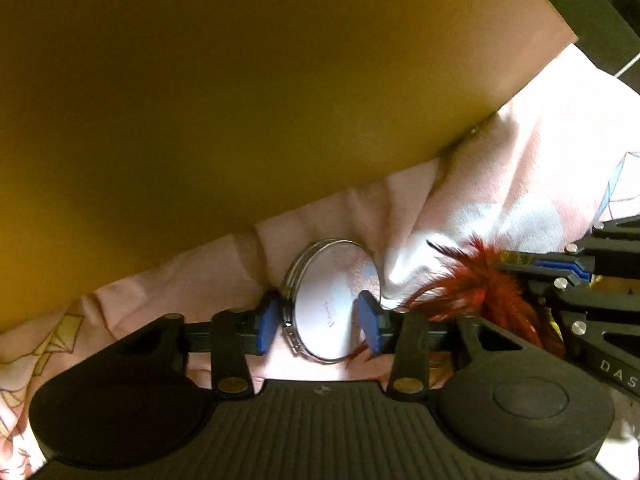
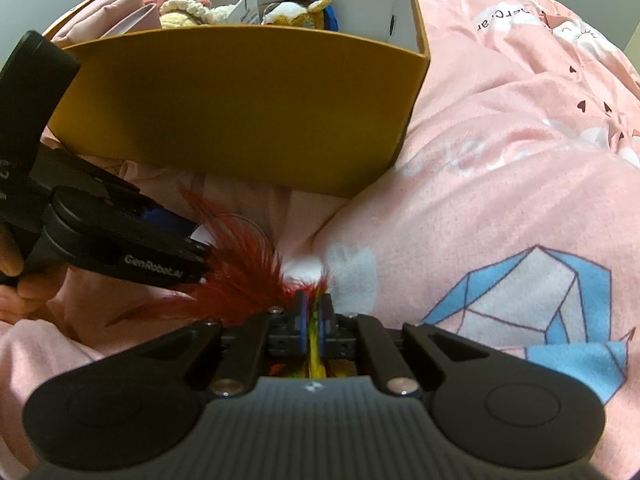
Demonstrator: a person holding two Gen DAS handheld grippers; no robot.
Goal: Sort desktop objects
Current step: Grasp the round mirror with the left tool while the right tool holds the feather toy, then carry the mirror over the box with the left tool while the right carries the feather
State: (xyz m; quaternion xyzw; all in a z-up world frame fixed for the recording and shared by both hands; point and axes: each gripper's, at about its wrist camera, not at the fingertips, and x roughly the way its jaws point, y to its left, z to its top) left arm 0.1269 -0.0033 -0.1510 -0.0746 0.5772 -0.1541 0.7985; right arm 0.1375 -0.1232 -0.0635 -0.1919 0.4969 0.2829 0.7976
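My left gripper has its blue pads on both sides of a round silver compact mirror that lies on the pink bedsheet, close to the brown box wall. My right gripper is shut on a feather toy; its red feathers fan out to the left and a yellow part shows between the pads. The red feathers and the right gripper also show at the right of the left wrist view. The left gripper shows at the left of the right wrist view.
The brown cardboard box stands on the bed, open on top, and holds plush toys and cards. The pink bedsheet with cloud and blue crystal prints spreads to the right, rumpled.
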